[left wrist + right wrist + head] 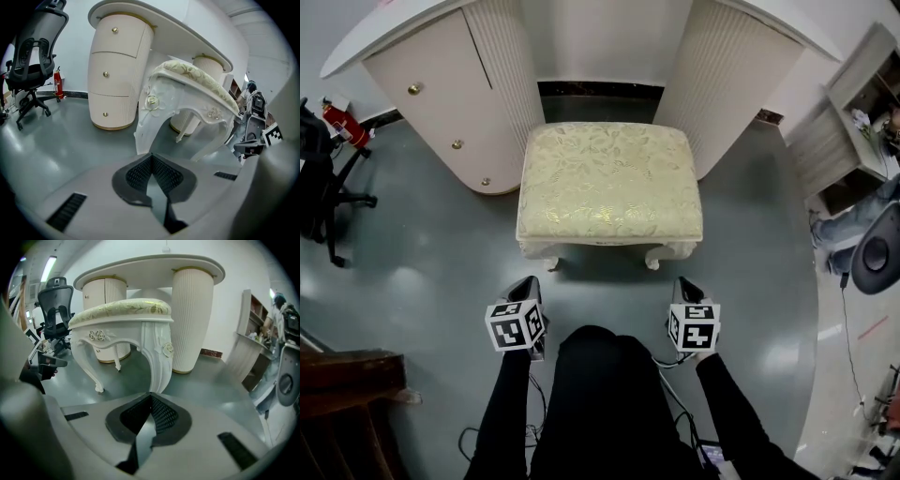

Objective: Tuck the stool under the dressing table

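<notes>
The stool [609, 178], white with carved legs and a pale gold patterned cushion, stands on the grey floor in front of the white dressing table [441, 66]. Its far edge sits at the mouth of the gap between the two ribbed pedestals. My left gripper [528, 283] hovers just short of the stool's near left leg, shut and holding nothing. My right gripper [686, 283] hovers by the near right leg, likewise shut and empty. In the left gripper view the stool [187, 93] rises beyond the shut tips [151, 157]. The right gripper view shows a carved leg [157, 357] just past the tips [151, 395].
A black office chair [319, 178] and a red fire extinguisher [342, 122] stand at the left. White shelving [862, 103] and a round dark object [877, 248] are at the right. Dark wooden furniture [347, 384] fills the lower left corner. Cables trail by my legs.
</notes>
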Motion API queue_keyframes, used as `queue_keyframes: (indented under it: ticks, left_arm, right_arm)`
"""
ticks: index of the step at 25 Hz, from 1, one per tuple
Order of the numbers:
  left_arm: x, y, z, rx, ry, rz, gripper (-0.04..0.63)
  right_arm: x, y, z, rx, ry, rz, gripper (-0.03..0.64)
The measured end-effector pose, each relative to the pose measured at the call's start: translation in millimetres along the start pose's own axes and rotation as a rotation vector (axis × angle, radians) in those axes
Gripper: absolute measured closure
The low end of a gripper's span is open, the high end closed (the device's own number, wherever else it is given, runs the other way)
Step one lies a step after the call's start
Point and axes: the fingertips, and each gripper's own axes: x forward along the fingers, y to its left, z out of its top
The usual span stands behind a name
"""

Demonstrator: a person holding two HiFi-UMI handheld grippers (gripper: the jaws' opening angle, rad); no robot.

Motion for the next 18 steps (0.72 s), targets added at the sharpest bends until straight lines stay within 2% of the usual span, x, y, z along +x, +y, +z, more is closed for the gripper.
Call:
queue_keyframes:
  ticks: [10, 18]
  left_arm:
    - [34.8, 7.9, -4.3, -0.022, 0.021, -0.007, 0.588]
    - [49.4, 9.2, 9.2, 0.012, 0.011, -0.023, 0.588]
  right_arm:
    - [37.2, 8.2, 8.0, -0.011, -0.013, -0.012, 0.612]
    - [55.9, 1.8, 21.6, 0.01, -0.022, -0.04, 0.612]
